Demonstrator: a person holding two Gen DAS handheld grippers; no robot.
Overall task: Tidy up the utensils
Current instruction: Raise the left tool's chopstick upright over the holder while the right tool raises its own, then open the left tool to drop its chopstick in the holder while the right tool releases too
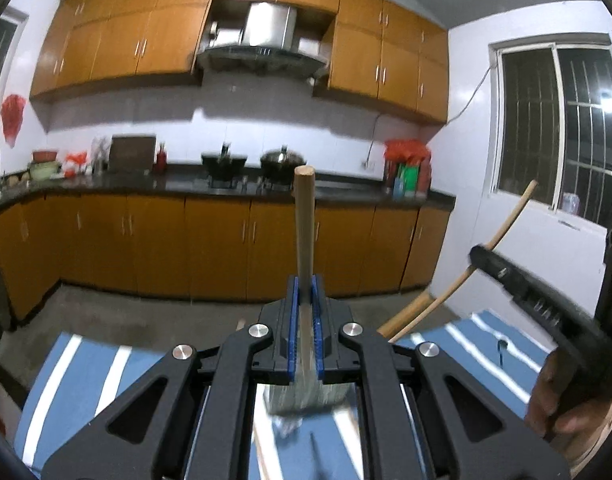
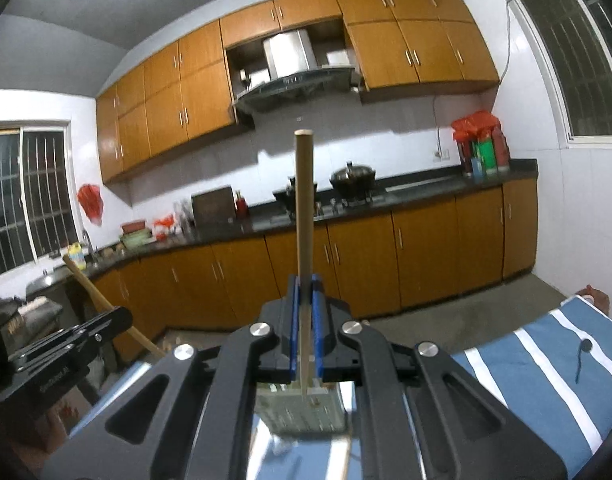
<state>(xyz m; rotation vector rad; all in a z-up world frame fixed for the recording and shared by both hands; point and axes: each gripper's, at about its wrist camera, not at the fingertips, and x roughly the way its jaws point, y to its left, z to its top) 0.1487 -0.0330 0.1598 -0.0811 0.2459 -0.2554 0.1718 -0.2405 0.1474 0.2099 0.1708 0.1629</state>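
In the left wrist view my left gripper point(image 1: 305, 282) is shut on a thick wooden utensil handle point(image 1: 304, 216) that points up and forward. Its metal end point(image 1: 306, 398) shows blurred below the jaws. In the right wrist view my right gripper point(image 2: 304, 280) is shut on a thinner wooden stick handle point(image 2: 304, 208), with a greyish metal head point(image 2: 298, 410) beneath. The right gripper point(image 1: 522, 288) also appears at the right of the left wrist view, held by a hand point(image 1: 554, 396). The left gripper point(image 2: 70, 344) shows at the left of the right wrist view.
Below both grippers lies a table with a blue and white striped cloth point(image 1: 86, 376). Across a concrete floor stand orange kitchen cabinets point(image 1: 210, 248) under a dark countertop point(image 1: 178, 186) with pots. Barred windows point(image 1: 562, 128) line the right wall. Another wooden handle point(image 1: 408, 312) slants at the cloth's edge.
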